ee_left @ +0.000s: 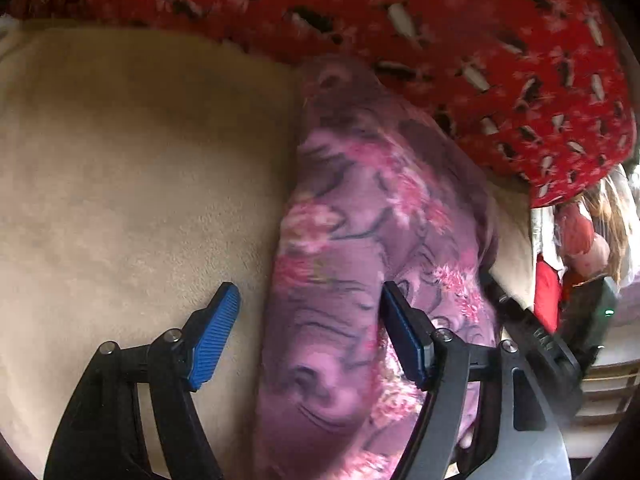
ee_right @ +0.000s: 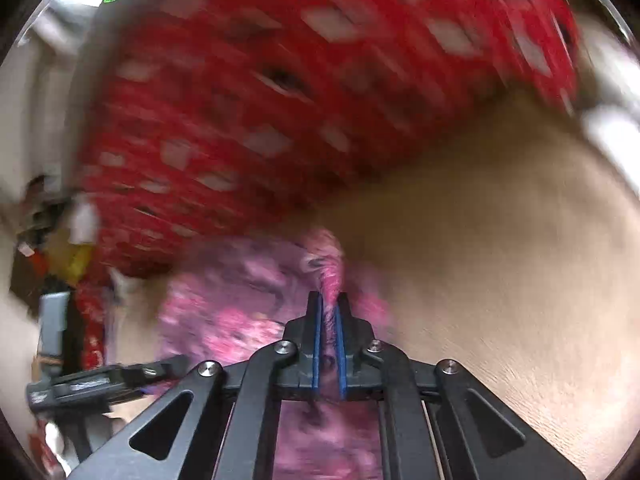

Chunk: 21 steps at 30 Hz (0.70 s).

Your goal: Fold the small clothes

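The purple flowered garment (ee_left: pixel 360 240) lies as a long, bunched band on the beige blanket (ee_left: pixel 120 160), its long axis running from the near edge of that surface away toward the red patterned blanket (ee_left: pixel 440 40) heaped along the far side. The left gripper (ee_left: pixel 310 320) hangs over the near end of the band with its jaws wide: one blue ribbed pad (ee_left: pixel 216 332) stands over bare beige blanket, clear of the cloth, while the other appears to rest against the garment's top, so the cloth's edge sits between them without being pinched. The right gripper (ee_right: pixel 329 312) has its jaws narrowed almost together on a twisted tuft of the same purple and pink fabric (ee_right: pixel 240 320), which sticks up past the tips like a small rope. In the right wrist view, which is blurred, the left gripper's body shows low at the left edge, so the two hands work close beside each other on the same end. The garment looks thin, soft and slippery, creased into rounded folds; both blankets look fleecy and napped. I judge the next move depends on the left jaws closing on the near edge.
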Motion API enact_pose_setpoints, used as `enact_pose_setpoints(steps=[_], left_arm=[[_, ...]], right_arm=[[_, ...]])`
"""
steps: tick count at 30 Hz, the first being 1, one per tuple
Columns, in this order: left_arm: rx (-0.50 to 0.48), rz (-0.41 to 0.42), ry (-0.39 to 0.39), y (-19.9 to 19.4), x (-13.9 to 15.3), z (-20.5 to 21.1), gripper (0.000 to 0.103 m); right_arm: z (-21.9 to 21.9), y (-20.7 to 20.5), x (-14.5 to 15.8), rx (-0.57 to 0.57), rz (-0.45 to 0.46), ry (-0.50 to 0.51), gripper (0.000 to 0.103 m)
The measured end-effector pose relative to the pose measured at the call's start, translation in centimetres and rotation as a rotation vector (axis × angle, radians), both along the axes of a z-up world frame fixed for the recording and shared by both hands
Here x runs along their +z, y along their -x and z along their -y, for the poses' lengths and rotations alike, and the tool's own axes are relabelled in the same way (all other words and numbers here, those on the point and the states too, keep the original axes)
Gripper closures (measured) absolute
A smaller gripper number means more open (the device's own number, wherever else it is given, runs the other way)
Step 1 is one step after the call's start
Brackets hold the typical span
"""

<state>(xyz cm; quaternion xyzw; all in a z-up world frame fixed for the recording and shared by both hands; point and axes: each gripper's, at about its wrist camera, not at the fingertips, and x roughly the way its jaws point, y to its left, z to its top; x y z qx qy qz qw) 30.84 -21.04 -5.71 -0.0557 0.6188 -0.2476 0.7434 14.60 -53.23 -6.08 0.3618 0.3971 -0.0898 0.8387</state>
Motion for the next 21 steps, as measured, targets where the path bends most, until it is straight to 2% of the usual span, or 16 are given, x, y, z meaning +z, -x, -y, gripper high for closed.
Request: enact_pose_setpoints(steps=[1,2,3,5,7,10,11,12,13,14,16,18,19,20,21], left_arm=[[0.001,0.002,0.012,0.1,0.4,-0.2,0.03],[-0.003,0.003,0.015,0.1,0.8,-0.4,0.03],[-0.004,0.008,0.02,0.3,1.4,-0.9,0.03],[0.009,0.042,0.059,1.3,2.9,-2.3,0.03],[0.006,0.071,0.075,2.7,3.4,-3.3,0.03],[0.012,0.069,0.052,4.5,2.1,-4.1,0.03],[0.008,0.05,0.018,4.9,1.1,-3.8,0.029],[0.004,0.04,0.001,4.9,0.5,-3.5,0.028],[0.003,0.038,-0.001,5.0,0.5,-3.5,0.028],[0.005,0.039,-0.008,5.3,1.0,-3.7,0.028],[-0.008,0.061,0.005,6.2,2.1,-4.4,0.029],[-0.011,0.097,0.018,7.9,3.0,-5.1,0.029],[-0.017,0.098,0.024,8.6,2.8,-5.3,0.029],[-0.026,0.096,0.019,9.3,2.4,-5.2,0.029],[-0.04,0.099,-0.019,10.1,1.5,-4.9,0.028]], right_arm=[[0.1,0.0,-0.9,0.013,-0.016,-0.032,0.097],[0.2,0.6,-0.4,-0.007,0.017,-0.027,0.091],[0.2,1.3,0.6,-0.024,0.049,-0.016,0.086],[-0.2,2.8,2.6,-0.047,0.087,0.051,0.086],[-1.4,4.5,4.8,0.002,0.186,0.106,0.086],[-3.3,6.0,5.1,0.071,0.244,0.112,0.085],[-3.9,6.1,4.3,0.095,0.218,0.12,0.084],[-4.6,5.8,3.1,0.118,0.156,0.141,0.085],[-5.1,5.1,1.5,0.15,0.049,0.169,0.091],[-5.4,5.1,0.8,0.17,0.005,0.197,0.091],[-5.8,5.8,2.4,0.151,0.034,0.213,0.083],[-6.2,7.3,3.9,0.151,0.068,0.21,0.082],[-6.6,8.3,4.4,0.173,0.102,0.2,0.081],[-7.1,9.2,4.4,0.191,0.116,0.2,0.075],[-7.7,9.9,4.0,0.206,0.102,0.215,0.07]])
